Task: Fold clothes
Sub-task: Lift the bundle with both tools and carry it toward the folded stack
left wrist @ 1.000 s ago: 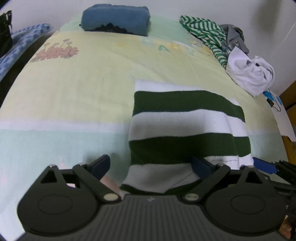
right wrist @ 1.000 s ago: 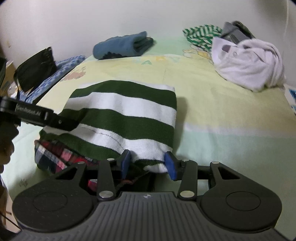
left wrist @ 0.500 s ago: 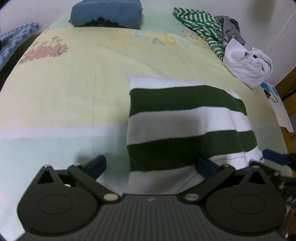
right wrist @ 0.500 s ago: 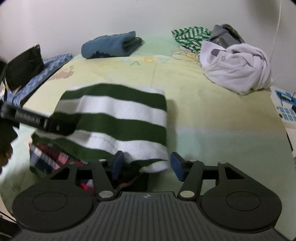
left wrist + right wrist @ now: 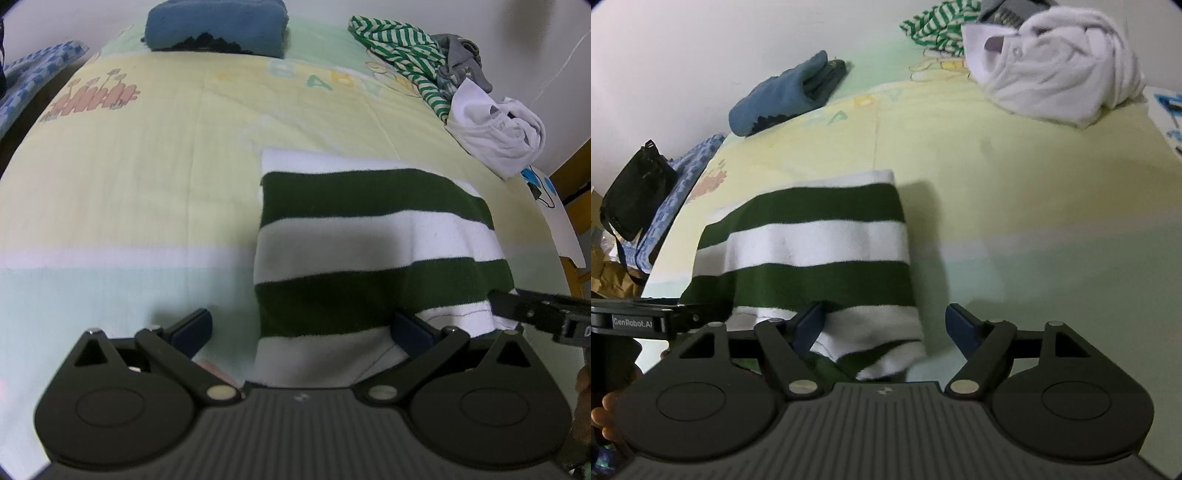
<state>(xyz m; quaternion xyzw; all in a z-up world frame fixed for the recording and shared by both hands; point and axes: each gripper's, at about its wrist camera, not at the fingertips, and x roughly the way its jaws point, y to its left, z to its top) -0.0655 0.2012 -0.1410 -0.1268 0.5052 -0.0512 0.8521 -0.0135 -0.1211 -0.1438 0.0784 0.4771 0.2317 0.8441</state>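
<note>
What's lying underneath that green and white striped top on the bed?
Under most of the striped top only the pastel bedsheet shows around its edges. At its near edge in the right wrist view, more green cloth peeks out; anything else is hidden by the top and the right gripper.

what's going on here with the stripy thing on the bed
A person is folding clothes on a bed, with a hand-held gripper in each hand. The folded green-and-white striped garment lies flat in front of both. The left hand-held gripper and the right hand-held gripper are open at its near edge, gripping nothing. A folded blue garment sits at the far end, and an unfolded pile, with a white shirt in it, waits at the far right.
</note>
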